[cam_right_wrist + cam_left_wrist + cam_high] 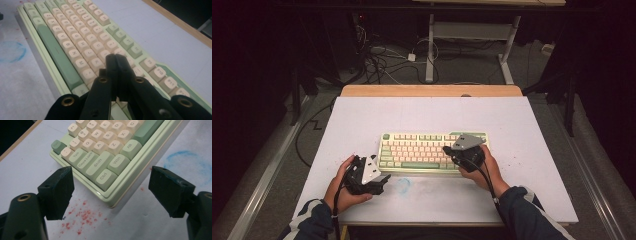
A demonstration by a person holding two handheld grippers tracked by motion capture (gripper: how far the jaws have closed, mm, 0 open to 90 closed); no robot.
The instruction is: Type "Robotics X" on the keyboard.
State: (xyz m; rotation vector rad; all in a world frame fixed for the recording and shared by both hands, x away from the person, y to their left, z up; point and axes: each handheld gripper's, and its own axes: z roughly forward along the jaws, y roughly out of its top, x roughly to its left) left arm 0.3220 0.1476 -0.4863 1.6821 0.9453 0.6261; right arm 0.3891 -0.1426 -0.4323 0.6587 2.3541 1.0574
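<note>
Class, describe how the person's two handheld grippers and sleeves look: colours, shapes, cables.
Both the left gripper and right gripper are black with blocky jaws, brass-ringed screw holes and a grey three-cornered plate on top. A black cable trails from the right one. Sleeves are dark with white stripes.

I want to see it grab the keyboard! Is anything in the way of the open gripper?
Nothing visible. The left gripper is open, its jaws either side of the keyboard's near corner, with bare table and red specks between them.

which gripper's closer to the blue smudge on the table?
Left. The left gripper sits just beside the blue smudge; the right gripper is over the keyboard, farther away.
</note>
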